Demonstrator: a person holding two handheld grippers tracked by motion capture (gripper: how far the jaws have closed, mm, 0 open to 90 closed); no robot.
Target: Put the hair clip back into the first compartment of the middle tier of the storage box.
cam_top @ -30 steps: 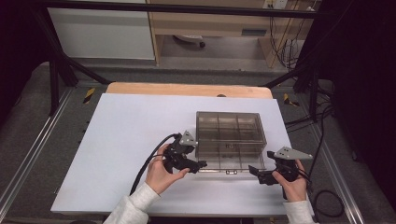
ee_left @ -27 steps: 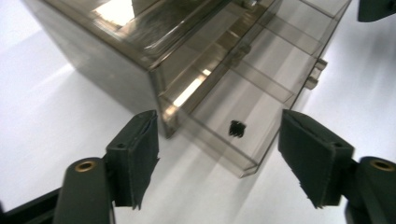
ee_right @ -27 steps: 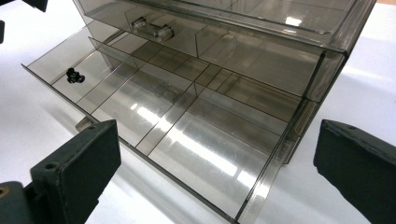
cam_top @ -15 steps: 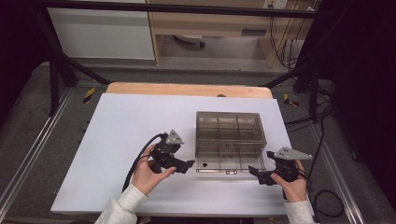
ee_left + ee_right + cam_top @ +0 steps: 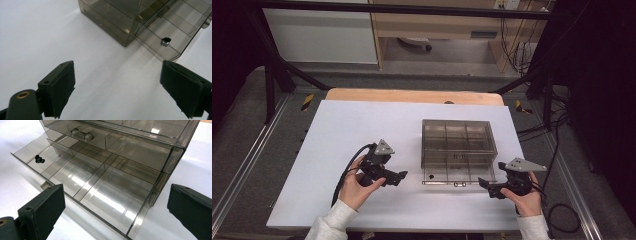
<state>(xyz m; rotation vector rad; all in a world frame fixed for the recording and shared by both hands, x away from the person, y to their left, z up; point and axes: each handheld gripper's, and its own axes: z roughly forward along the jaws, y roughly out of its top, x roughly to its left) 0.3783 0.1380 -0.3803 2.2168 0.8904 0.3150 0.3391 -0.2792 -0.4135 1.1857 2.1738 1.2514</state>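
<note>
A smoky clear drawer cabinet point(image 5: 458, 140) stands right of centre on the white table point(image 5: 357, 125). Its bottom drawer point(image 5: 457, 176) is pulled out toward me, with a small black part point(image 5: 430, 176) in its left compartment. My left gripper point(image 5: 400, 175) lies left of the drawer, apart from it; its jaws have just been opening and nothing is between them. In the left gripper view the gripper point(image 5: 117, 75) stands open over bare table, the drawer point(image 5: 172, 42) and black part point(image 5: 165, 41) beyond. My right gripper point(image 5: 485, 186) sits open at the drawer's front right corner. The right gripper view point(image 5: 117, 195) faces the drawer point(image 5: 100, 187).
Dividers split the open drawer into several compartments. A shut upper drawer has a clear handle point(image 5: 81, 133). A wooden board edge point(image 5: 412, 95) runs along the table's far side. Black frame rails flank the table, and cables point(image 5: 557, 220) trail at the right.
My left gripper has drawn back leftward from the drawer's front left corner and its jaws have spread wider. The right gripper and the drawer have stayed put.
</note>
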